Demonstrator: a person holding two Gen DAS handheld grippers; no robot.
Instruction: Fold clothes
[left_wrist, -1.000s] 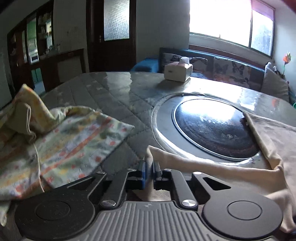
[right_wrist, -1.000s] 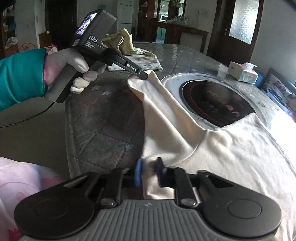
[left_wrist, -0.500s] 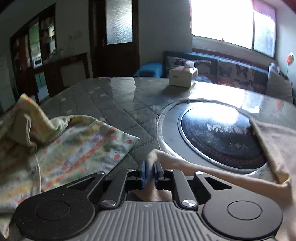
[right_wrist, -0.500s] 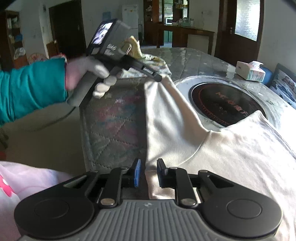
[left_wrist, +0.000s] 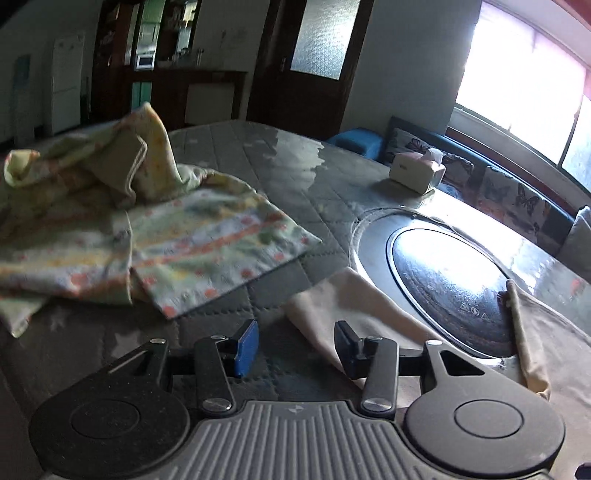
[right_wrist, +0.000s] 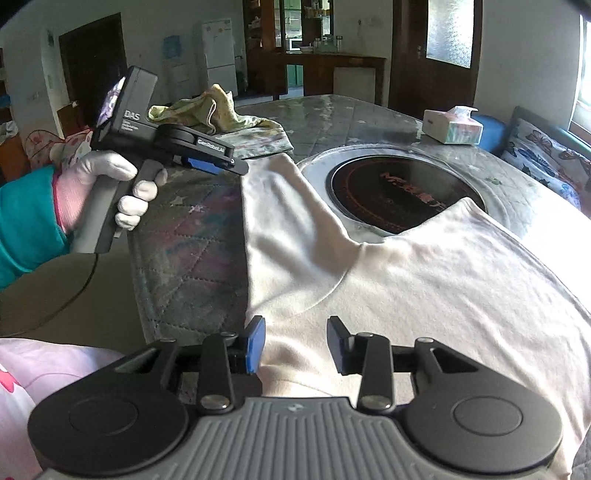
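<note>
Both jaws are opening: the left hand-held gripper (left_wrist: 295, 341) and right hand-held gripper (right_wrist: 296, 341) are gripping nothing, the cream shirt (right_wrist: 424, 280) lying loose on the bench (right_wrist: 192, 258) at lower centre.

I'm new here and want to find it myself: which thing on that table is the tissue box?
Start at the big round table with the dark glass disc in its middle. Look past the disc, toward the sofa: the tissue box sits there alone. It is the only stiff, boxy thing on the table; the rest is soft cloth.
</note>
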